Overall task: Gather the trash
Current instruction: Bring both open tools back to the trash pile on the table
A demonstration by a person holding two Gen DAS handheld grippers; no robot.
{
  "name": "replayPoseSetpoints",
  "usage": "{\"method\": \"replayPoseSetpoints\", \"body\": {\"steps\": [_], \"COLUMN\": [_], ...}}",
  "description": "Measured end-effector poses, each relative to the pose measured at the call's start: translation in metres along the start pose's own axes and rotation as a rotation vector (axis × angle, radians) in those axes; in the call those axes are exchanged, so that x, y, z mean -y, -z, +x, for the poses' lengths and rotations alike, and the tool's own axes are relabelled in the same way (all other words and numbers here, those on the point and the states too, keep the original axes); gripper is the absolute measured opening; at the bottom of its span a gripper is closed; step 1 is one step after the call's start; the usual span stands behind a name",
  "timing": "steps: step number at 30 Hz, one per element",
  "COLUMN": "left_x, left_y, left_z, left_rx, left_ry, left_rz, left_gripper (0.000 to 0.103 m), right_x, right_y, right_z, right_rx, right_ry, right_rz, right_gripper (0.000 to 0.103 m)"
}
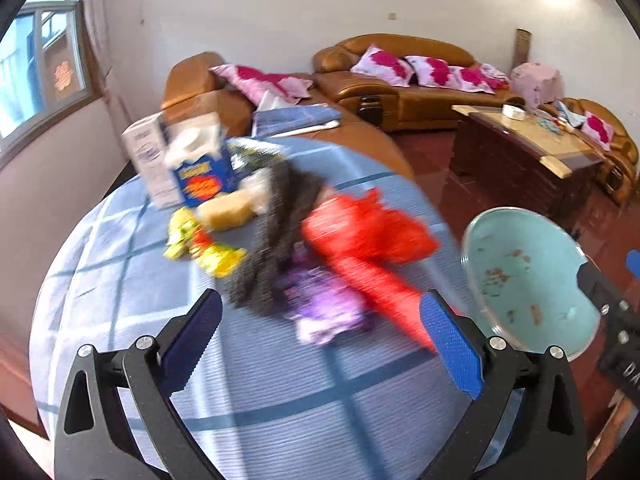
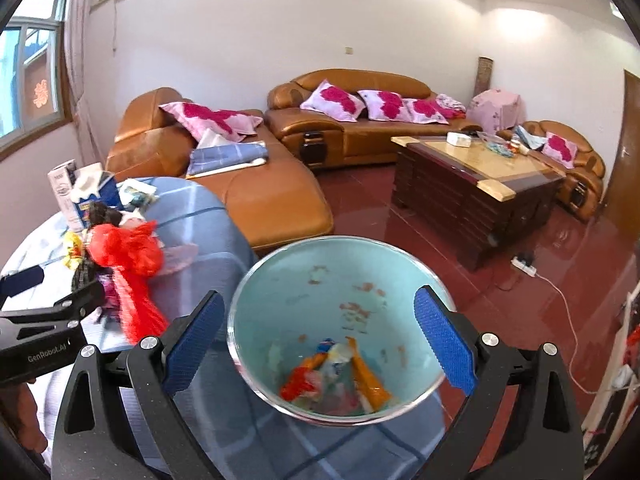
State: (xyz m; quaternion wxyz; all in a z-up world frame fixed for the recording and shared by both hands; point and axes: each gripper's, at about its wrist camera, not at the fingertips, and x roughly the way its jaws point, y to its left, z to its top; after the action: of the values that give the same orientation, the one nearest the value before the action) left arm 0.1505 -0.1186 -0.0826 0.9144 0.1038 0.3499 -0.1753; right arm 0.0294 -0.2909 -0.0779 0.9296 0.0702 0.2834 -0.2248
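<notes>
- Left wrist view: the left tongs [image 1: 320, 344] stand wide apart over the bench [image 1: 120, 280], which wears a blue checked cloth, and nothing lies between the blue pads [image 1: 450, 344].
- Ahead of them sits a blurred heap of trash: a red plastic bag [image 1: 368, 240], a dark mesh bag [image 1: 276, 240] to its left, a purple wrapper [image 1: 324, 308] nearest the tongs, and a yellow wrapper [image 1: 204, 248] on the left side.
- Behind the heap stands a blue carton [image 1: 204, 184] with crumpled white paper in its top, and a white box [image 1: 148, 160] just beside it.
- At the right edge of the bench is a pale blue bin [image 1: 532, 280], its inside flecked with stains.
- Right wrist view: the right tongs [image 2: 320, 344] are also spread wide, holding nothing; the bin [image 2: 280, 300] shows in the gap between them, but the pads do not press on it.
- At the bottom of the bin lie several wrappers [image 2: 332, 380], orange, red and white.
- The red bag [image 2: 128, 264] and the rest of the heap lie on the bench, left of the bin.
- The left tongs show at the left edge of this view, just beside the heap.
- Beyond are a brown leather sofa [image 2: 360, 136] with pink cushions [image 2: 332, 100] and a dark coffee table [image 2: 472, 184] on a red floor [image 2: 440, 264].
</notes>
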Motion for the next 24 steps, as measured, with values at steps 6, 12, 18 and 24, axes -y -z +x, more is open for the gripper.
{"method": "replayPoseSetpoints", "body": {"steps": [6,12,18,24], "left_x": [-0.04,-0.07,-0.084,-0.091], "left_y": [0.01,0.014,0.018,0.013], "left_z": [-0.005,-0.003,0.0,0.002], "left_rx": [0.001,-0.016,-0.02,-0.007], "left_ry": [-0.067,-0.096,-0.11,-0.1], "left_rz": [-0.04,-0.098,-0.124,-0.116], "left_gripper": [0.097,0.097,0.097,0.096], "right_x": [-0.029,-0.059,-0.078,-0.093], "right_y": [0.0,-0.001,-0.005,-0.015], "right_z": [0.006,0.003,0.004,0.012], "right_rx": [-0.044,-0.042,-0.042,-0.036], "right_ry": [-0.078,-0.129,-0.163,-0.197], "right_rz": [-0.033,-0.103,-0.134,-0.158], "right_gripper": [0.094,0.092,0.087,0.086]}}
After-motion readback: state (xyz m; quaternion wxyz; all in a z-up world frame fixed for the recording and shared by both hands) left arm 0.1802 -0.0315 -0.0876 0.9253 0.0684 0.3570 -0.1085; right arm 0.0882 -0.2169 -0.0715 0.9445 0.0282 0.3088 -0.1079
